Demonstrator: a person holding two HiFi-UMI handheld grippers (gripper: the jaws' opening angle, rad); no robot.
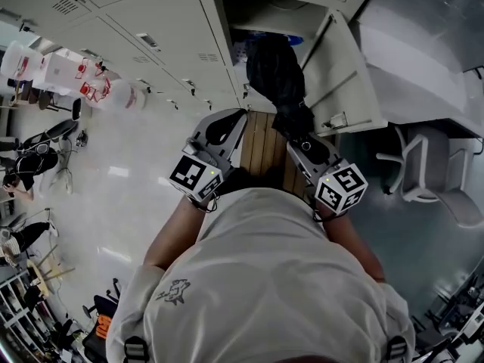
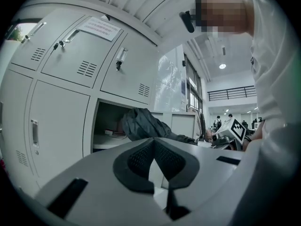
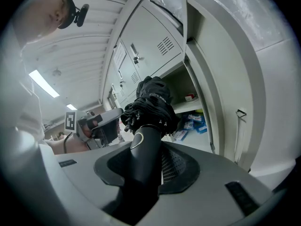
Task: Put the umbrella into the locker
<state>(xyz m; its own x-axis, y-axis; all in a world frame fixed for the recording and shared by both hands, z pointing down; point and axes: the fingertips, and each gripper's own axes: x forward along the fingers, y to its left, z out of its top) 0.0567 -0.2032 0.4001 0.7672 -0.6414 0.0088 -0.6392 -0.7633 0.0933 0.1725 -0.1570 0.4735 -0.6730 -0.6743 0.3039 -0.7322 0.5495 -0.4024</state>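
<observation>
One locker (image 1: 221, 32) compartment open, door (image 1: 344, 74) swung right. Folded umbrella (image 1: 276, 70) canopy-first at its mouth, handle pinched in right gripper (image 3: 148, 166). Left gripper (image 2: 157, 161) pressed together, empty. Best: push straight in, clear of door edge, then release.

A locker area of an open office or lab is shown: rows of grey metal lockers (image 1: 144, 21), a glossy floor (image 1: 128, 195), a white chair (image 1: 427, 174) and ceiling strip lights (image 3: 43, 83).

A white chair (image 1: 423, 174) stands at the right, white containers with red labels (image 1: 64, 70) sit at the upper left, and a slatted wooden panel (image 1: 263, 146) shows between them.
</observation>
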